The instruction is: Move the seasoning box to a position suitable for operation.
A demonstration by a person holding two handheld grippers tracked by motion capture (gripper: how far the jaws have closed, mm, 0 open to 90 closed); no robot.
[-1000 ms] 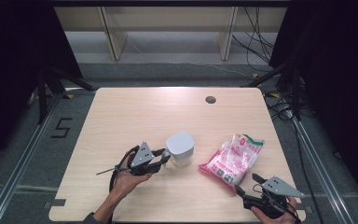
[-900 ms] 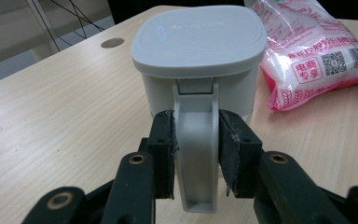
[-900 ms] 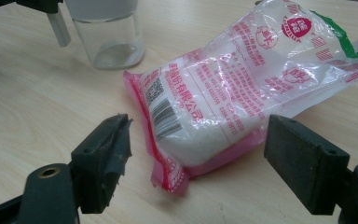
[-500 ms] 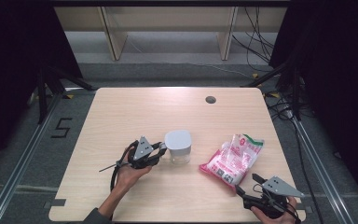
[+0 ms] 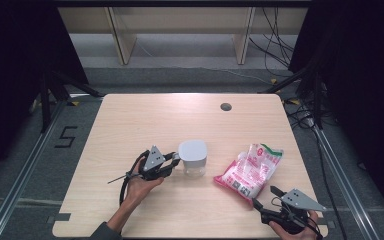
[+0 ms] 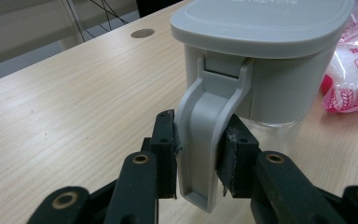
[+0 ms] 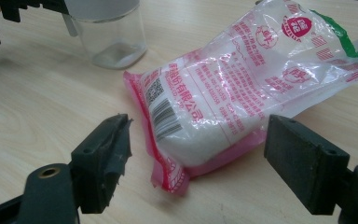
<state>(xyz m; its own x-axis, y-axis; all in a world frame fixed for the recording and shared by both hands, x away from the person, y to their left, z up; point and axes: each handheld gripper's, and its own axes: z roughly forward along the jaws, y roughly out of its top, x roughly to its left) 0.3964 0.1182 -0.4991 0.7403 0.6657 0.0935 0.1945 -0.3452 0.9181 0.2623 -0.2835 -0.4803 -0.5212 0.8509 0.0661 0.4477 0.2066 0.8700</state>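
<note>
A clear jar point(image 5: 193, 165) with a grey lid stands near the middle of the table. My left gripper point(image 5: 174, 159) reaches it from the left and is shut on the jar's grey latch point(image 6: 205, 140), one pad pressing on each side. To the jar's right lies a clear and pink bag point(image 5: 250, 170) of white grains with red print. The right gripper point(image 5: 263, 197) rests at the front right edge, open, its jaws spread wide just short of the bag point(image 7: 223, 93). The jar's base point(image 7: 112, 42) is also in the right gripper view.
The wooden table point(image 5: 145, 120) has a round cable hole point(image 5: 225, 106) near its far edge. Shelf legs and loose cables sit on the floor beyond it, and dark curtains stand at both sides. A "5" point(image 5: 66, 136) is marked on the floor at the left.
My left hand has edged slightly towards the far side of the table, next to the jar. The jar, the bag and the right gripper have kept their places.
</note>
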